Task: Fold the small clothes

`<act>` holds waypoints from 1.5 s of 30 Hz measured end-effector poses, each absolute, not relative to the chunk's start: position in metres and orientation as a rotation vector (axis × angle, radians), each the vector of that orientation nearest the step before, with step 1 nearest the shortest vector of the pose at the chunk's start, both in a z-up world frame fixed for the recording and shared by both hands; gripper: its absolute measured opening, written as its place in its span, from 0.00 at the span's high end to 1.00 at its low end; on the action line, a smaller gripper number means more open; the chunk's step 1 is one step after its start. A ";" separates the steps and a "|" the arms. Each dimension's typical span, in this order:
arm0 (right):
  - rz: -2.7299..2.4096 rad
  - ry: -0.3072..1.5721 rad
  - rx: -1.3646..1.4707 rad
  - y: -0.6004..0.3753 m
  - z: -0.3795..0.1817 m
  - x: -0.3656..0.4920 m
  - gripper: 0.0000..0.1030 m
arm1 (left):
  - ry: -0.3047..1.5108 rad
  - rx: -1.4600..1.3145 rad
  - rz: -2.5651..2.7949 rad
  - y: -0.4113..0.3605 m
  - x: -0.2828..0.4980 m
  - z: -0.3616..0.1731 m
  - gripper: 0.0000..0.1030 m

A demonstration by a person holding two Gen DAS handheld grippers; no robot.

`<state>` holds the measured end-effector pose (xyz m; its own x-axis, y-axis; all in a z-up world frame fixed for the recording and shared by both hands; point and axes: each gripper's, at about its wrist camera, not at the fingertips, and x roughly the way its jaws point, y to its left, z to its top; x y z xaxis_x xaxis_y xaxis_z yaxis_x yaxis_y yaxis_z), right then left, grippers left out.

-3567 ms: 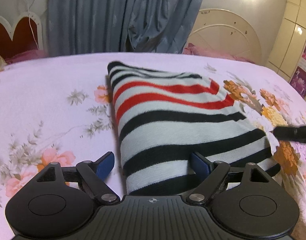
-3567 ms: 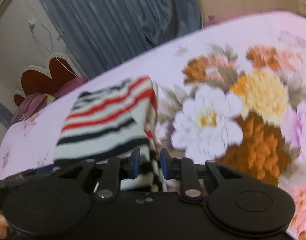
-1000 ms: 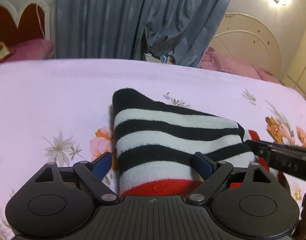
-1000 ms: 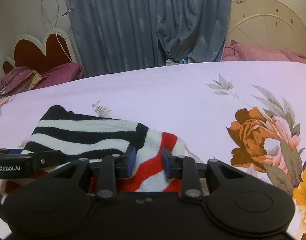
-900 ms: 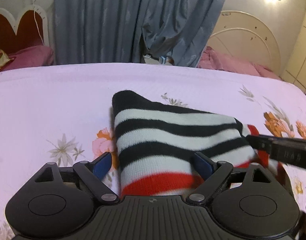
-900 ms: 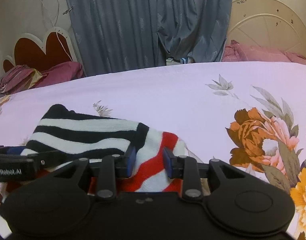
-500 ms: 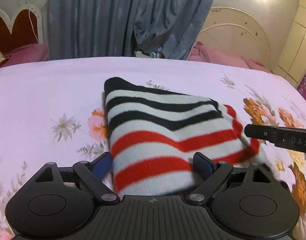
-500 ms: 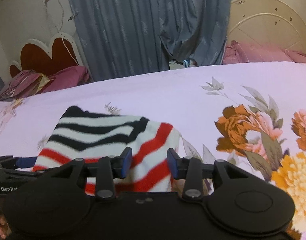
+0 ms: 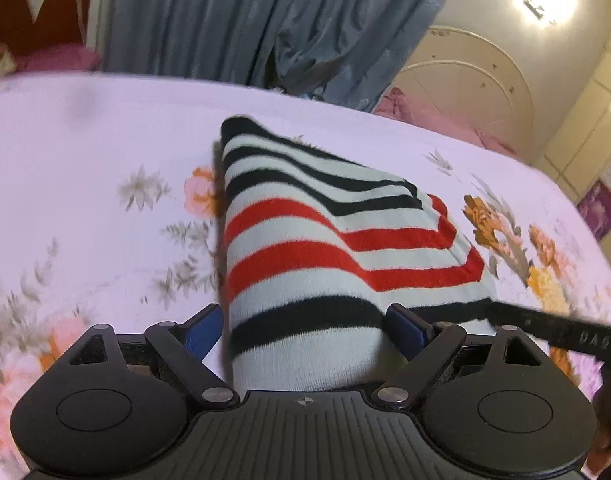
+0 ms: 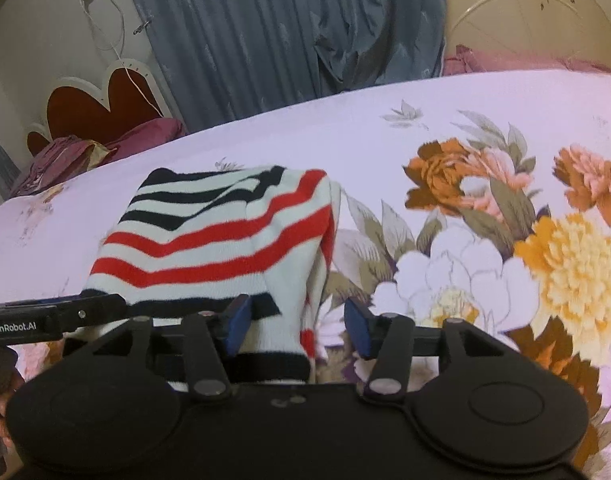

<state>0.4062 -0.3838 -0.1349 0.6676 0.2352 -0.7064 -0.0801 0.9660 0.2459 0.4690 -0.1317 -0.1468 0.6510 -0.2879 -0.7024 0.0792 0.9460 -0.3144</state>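
Between the widely spread blue fingers [image 9: 203,330] of the left gripper [image 9: 303,330] lies the near end of a folded striped knit garment [image 9: 329,248], white with black and red bands, flat on a pink floral bedspread [image 9: 85,168]; neither pad clearly presses it. To its right, the right gripper [image 10: 301,322] has just been opening its jaws, now half spread with the garment's near right corner loose between them, the left pad touching the cloth and the right pad clear of it.
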 end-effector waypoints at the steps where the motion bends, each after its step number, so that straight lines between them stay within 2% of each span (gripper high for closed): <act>1: 0.179 0.829 0.220 -0.385 -0.137 0.407 0.51 | 0.852 -0.296 -0.208 -0.130 0.470 -0.149 0.15; 4: 0.196 0.845 0.281 -0.389 -0.142 0.411 0.50 | 0.863 -0.325 -0.214 -0.129 0.468 -0.153 0.15; 7: 0.206 0.856 0.295 -0.387 -0.146 0.416 0.40 | 0.878 -0.325 -0.229 -0.131 0.471 -0.157 0.10; 13: 0.220 0.898 0.377 -0.388 -0.160 0.431 0.39 | 0.911 -0.350 -0.259 -0.134 0.484 -0.169 0.03; 22: 0.253 0.915 0.465 -0.386 -0.171 0.445 0.37 | 0.912 -0.345 -0.305 -0.140 0.495 -0.172 0.03; 23: 0.257 0.916 0.459 -0.385 -0.171 0.445 0.38 | 0.912 -0.344 -0.305 -0.140 0.495 -0.172 0.05; 26: 0.271 0.917 0.455 -0.388 -0.168 0.446 0.52 | 0.898 -0.323 -0.310 -0.140 0.492 -0.169 0.13; 27: 0.274 0.913 0.448 -0.389 -0.168 0.445 0.54 | 0.891 -0.311 -0.314 -0.141 0.491 -0.169 0.14; 34: 0.259 0.913 0.433 -0.383 -0.172 0.450 0.48 | 0.883 -0.301 -0.300 -0.143 0.492 -0.170 0.16; 35: 0.253 0.916 0.429 -0.382 -0.171 0.451 0.49 | 0.878 -0.294 -0.298 -0.144 0.491 -0.169 0.18; 37: 0.250 0.902 0.413 -0.379 -0.168 0.447 0.57 | 0.861 -0.278 -0.296 -0.145 0.487 -0.165 0.30; 38: 0.250 0.889 0.409 -0.378 -0.165 0.444 0.63 | 0.851 -0.276 -0.294 -0.145 0.485 -0.162 0.32; 40: 0.259 0.861 0.415 -0.377 -0.159 0.439 0.67 | 0.837 -0.264 -0.294 -0.144 0.482 -0.157 0.39; 45: 0.302 0.810 0.433 -0.372 -0.142 0.432 0.70 | 0.787 -0.252 -0.285 -0.140 0.469 -0.142 0.42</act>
